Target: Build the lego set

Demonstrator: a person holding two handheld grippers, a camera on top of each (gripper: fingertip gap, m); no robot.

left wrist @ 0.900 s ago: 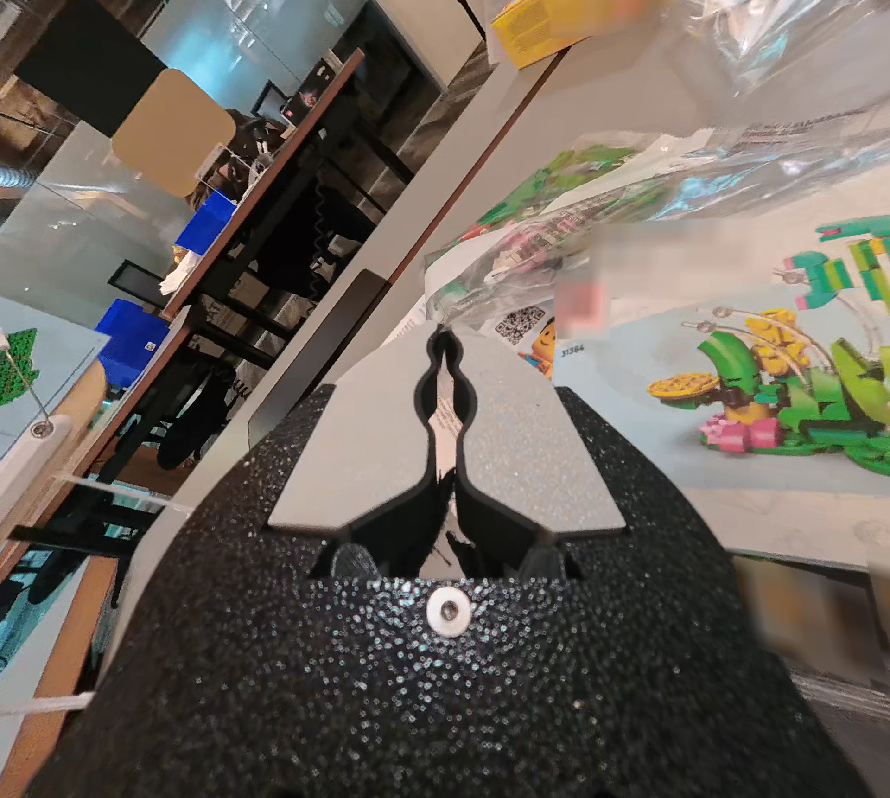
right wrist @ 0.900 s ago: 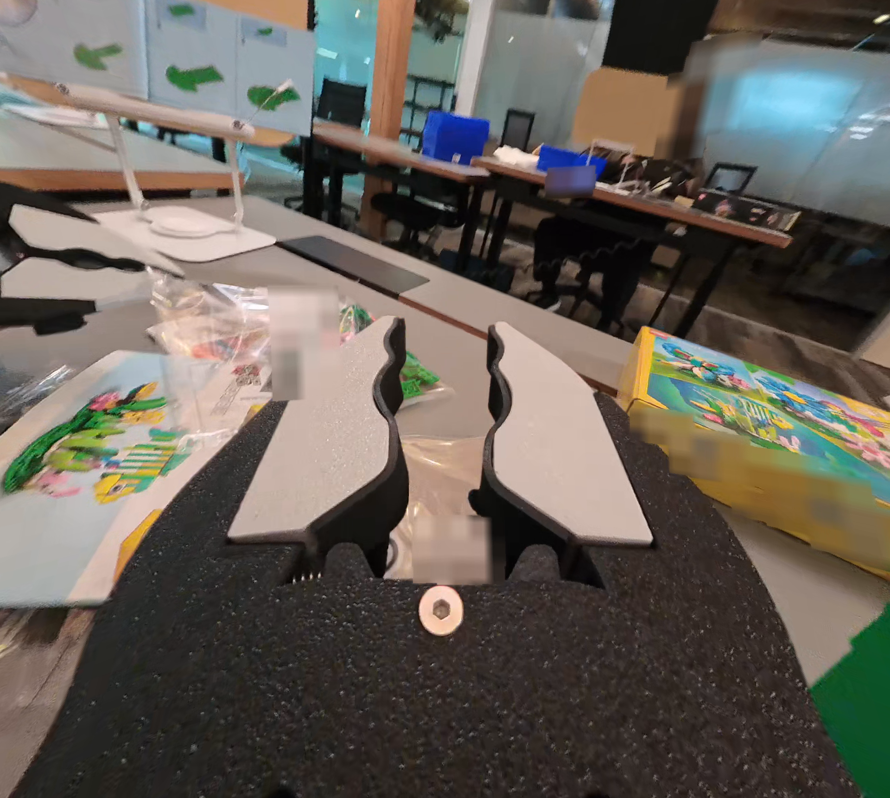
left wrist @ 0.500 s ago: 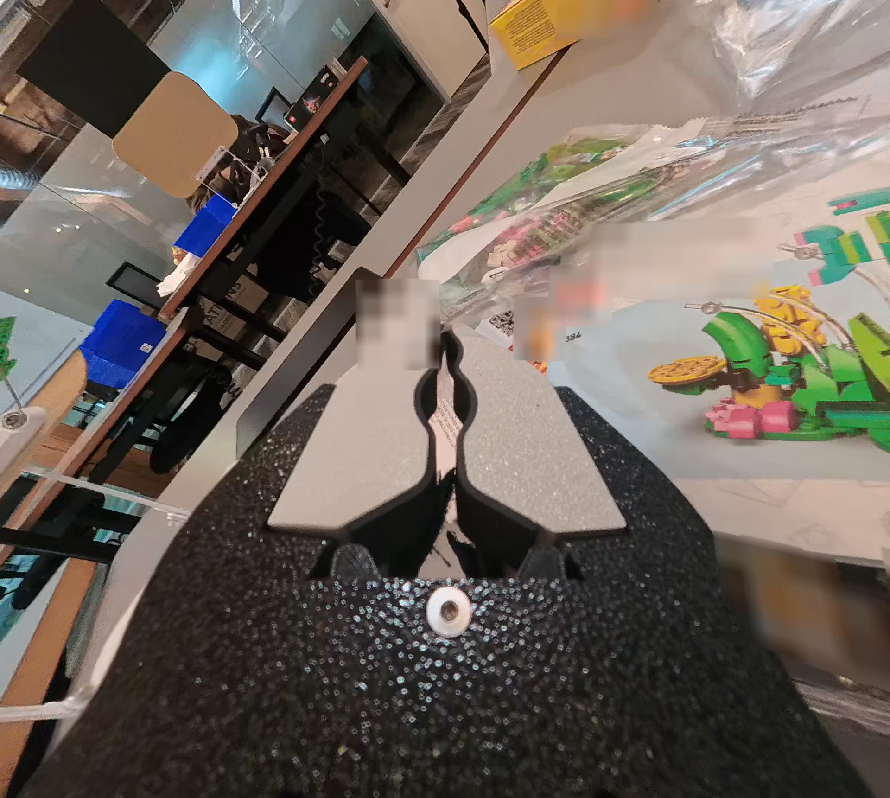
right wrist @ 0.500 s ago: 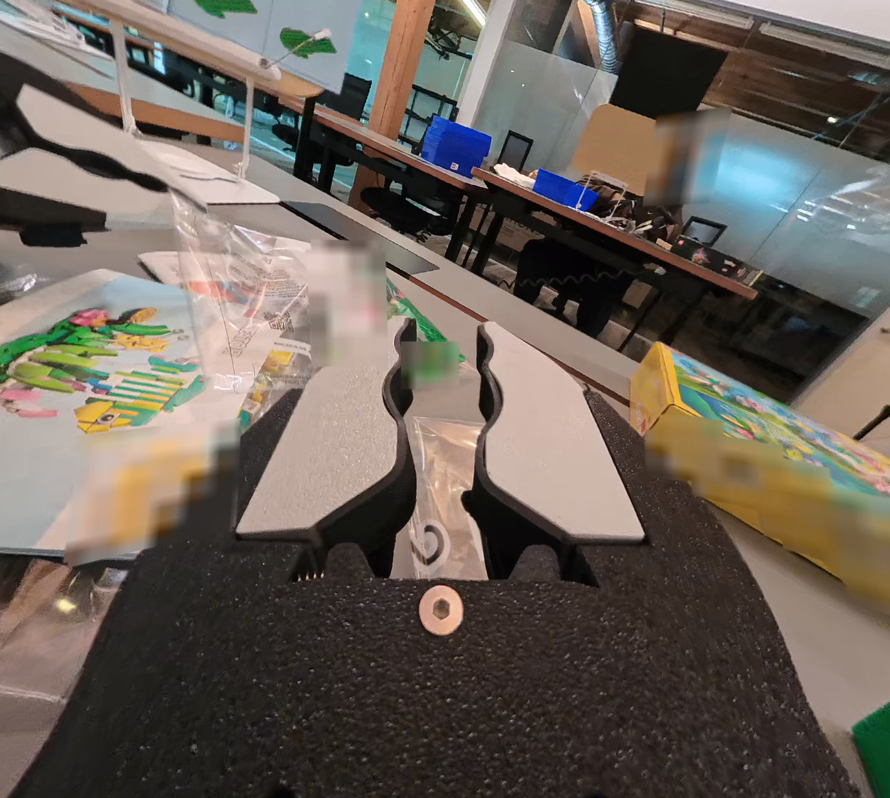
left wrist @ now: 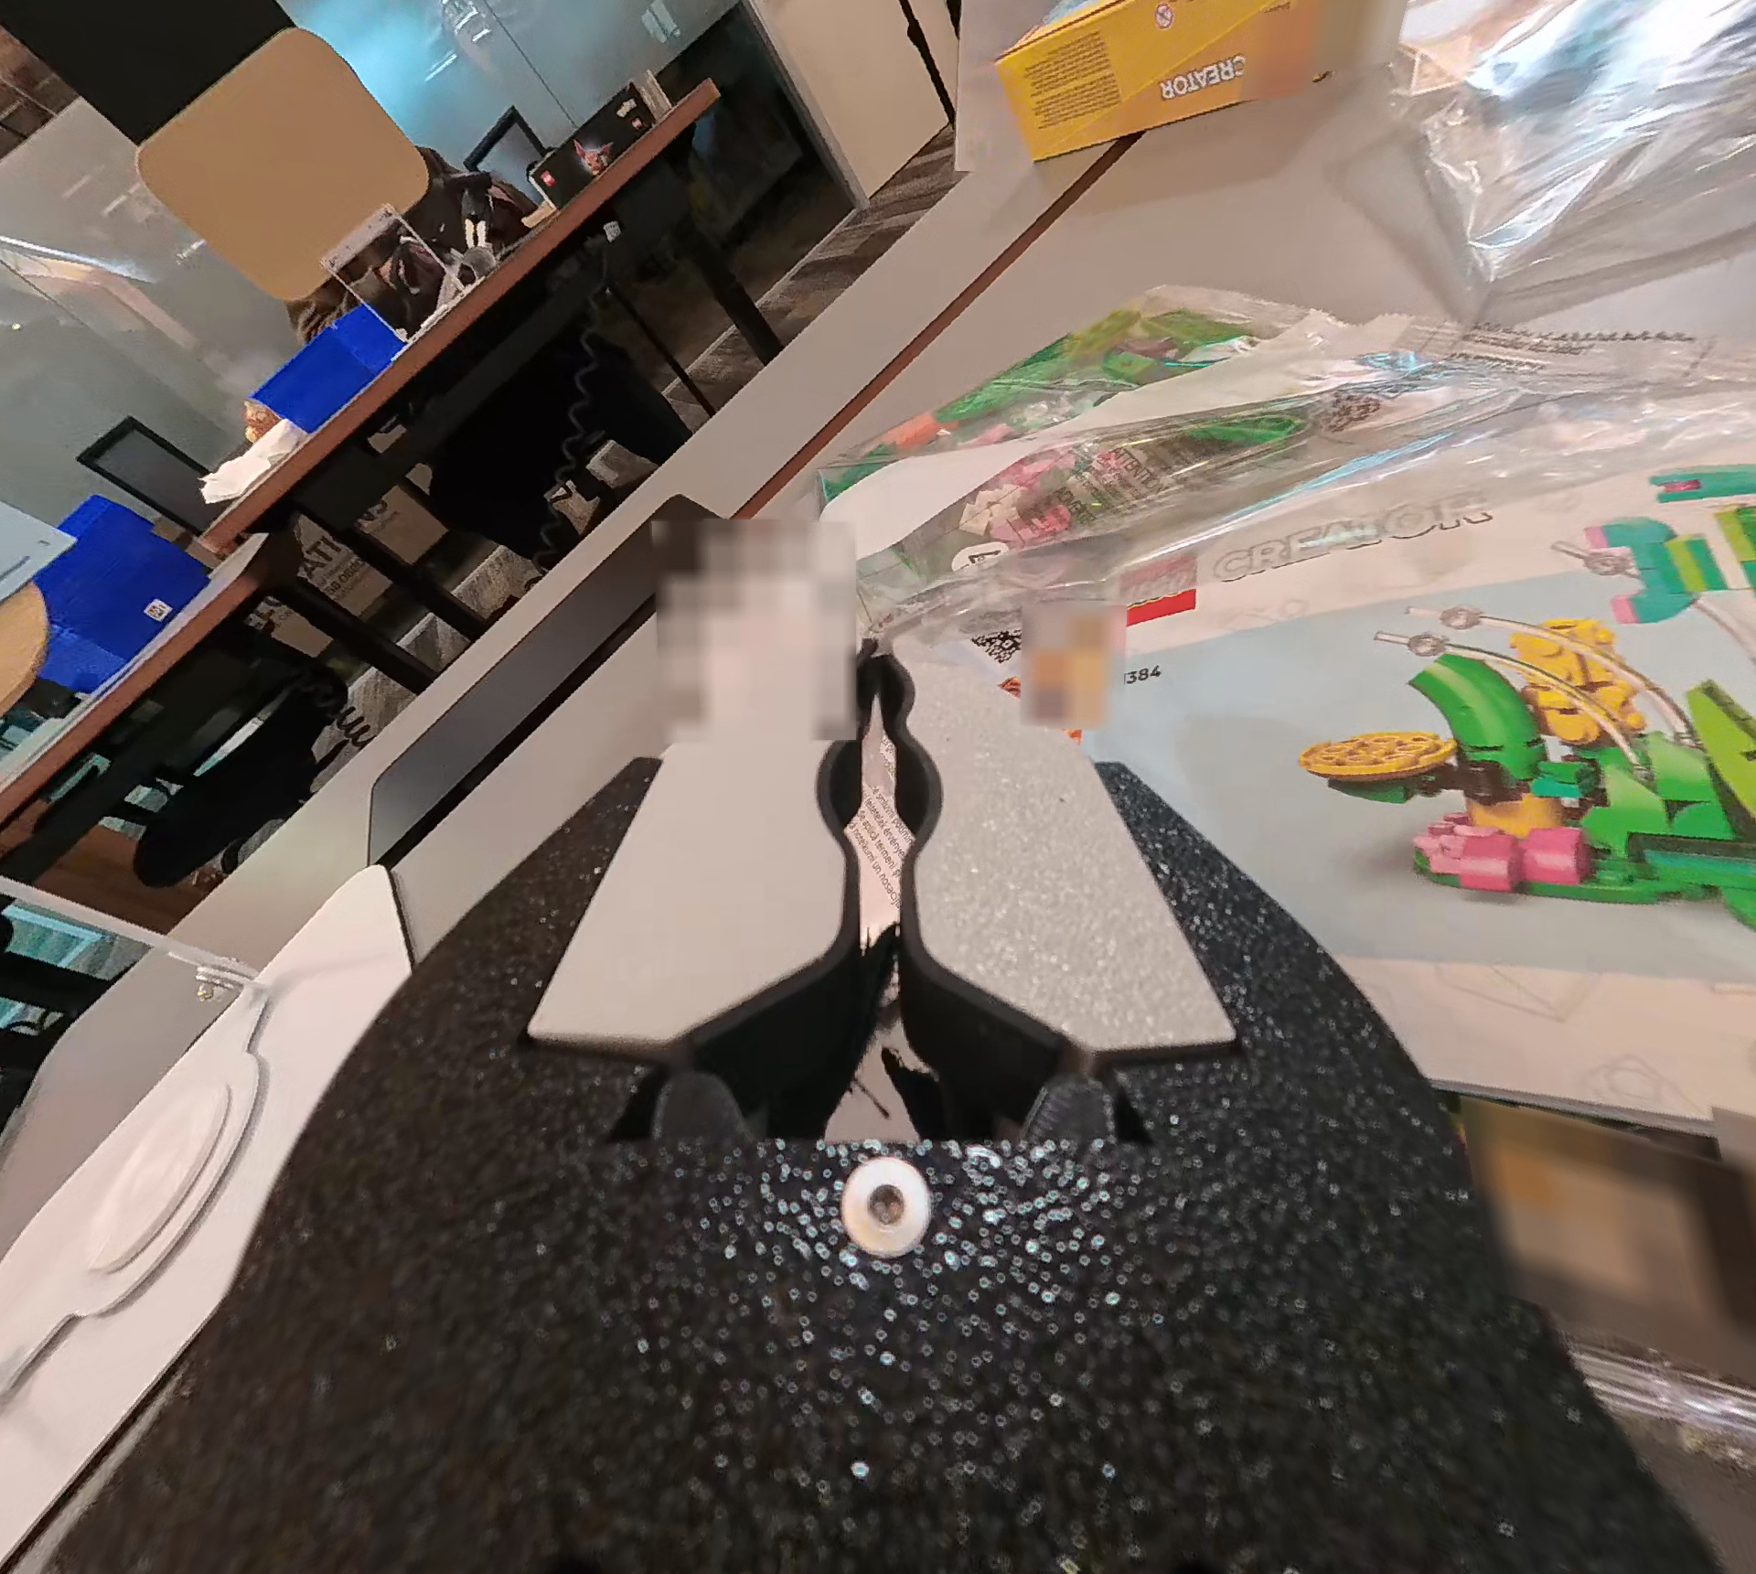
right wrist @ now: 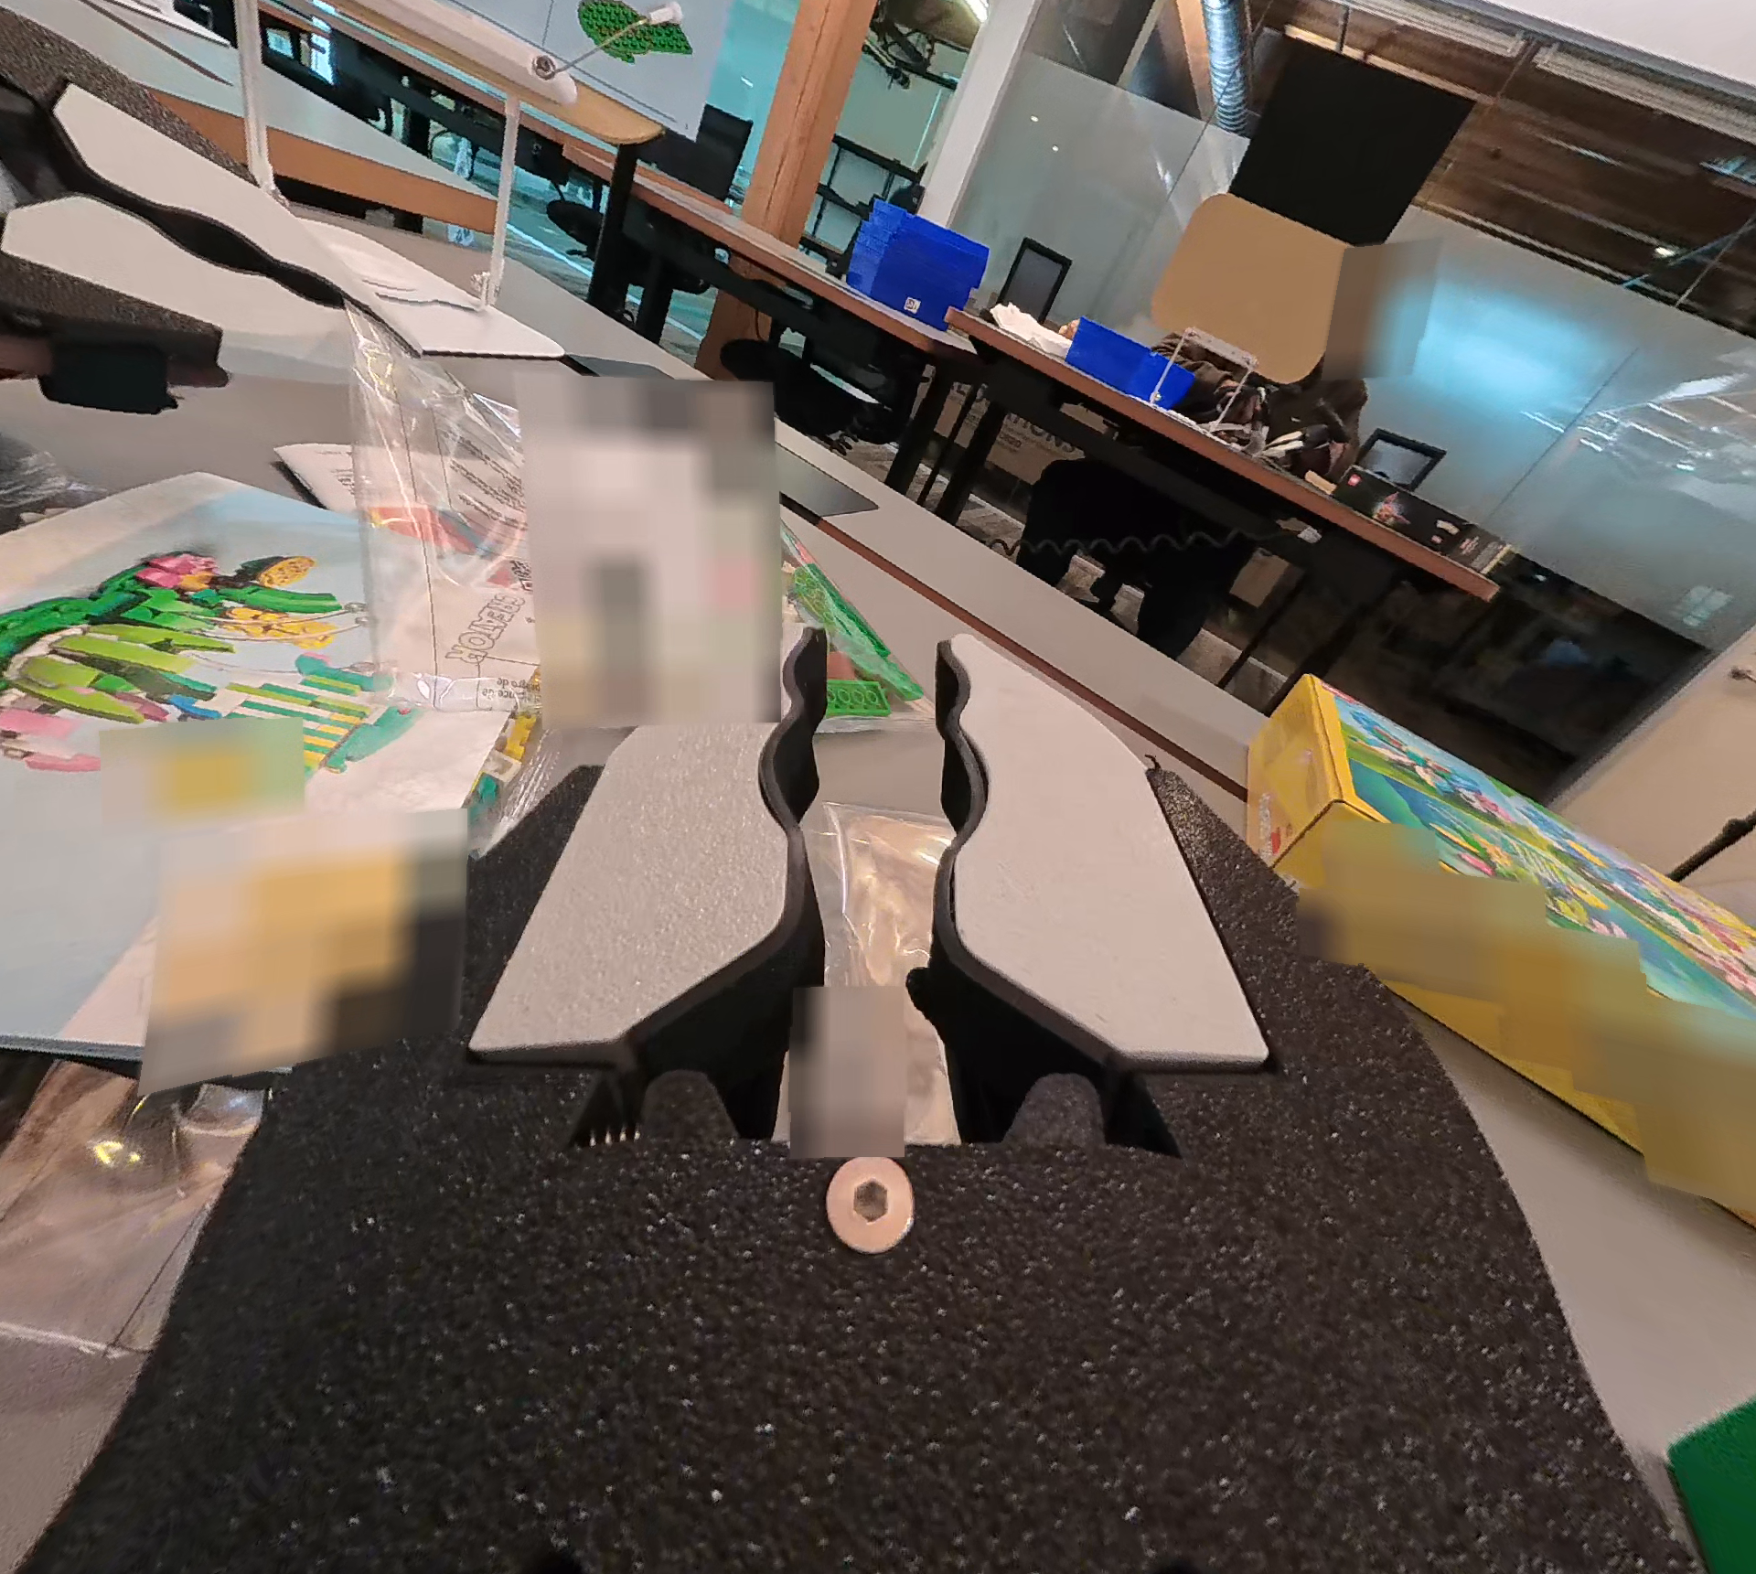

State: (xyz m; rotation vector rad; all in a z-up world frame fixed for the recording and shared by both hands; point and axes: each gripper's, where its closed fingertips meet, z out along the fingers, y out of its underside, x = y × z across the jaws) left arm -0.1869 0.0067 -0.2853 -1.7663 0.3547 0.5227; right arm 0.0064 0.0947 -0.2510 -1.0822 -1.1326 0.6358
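Observation:
My left gripper (left wrist: 874, 664) is shut on the printed edge of a clear plastic bag (left wrist: 884, 816). In the right wrist view this gripper (right wrist: 323, 284) is at the upper left, with the bag (right wrist: 418, 483) hanging from its tips. My right gripper (right wrist: 874, 654) has its jaws a narrow gap apart, closed on another crumpled clear bag (right wrist: 879, 863). The instruction booklet (left wrist: 1330, 911) with a green plant model on its cover lies on the grey table; it also shows in the right wrist view (right wrist: 143, 597). More bags of green and pink pieces (left wrist: 1093, 388) lie behind it.
The yellow set box (right wrist: 1425, 825) lies on the table at my right, near the far edge (right wrist: 1045, 635). A white stand (right wrist: 475, 322) holding open instruction pages rises at the left. A green baseplate corner (right wrist: 1720, 1471) shows at the bottom right. Desks and chairs stand beyond.
My right gripper's jaws have narrowed onto the clear bag and the gripper has tilted upward. My left gripper has stayed shut on its bag and shifted slightly.

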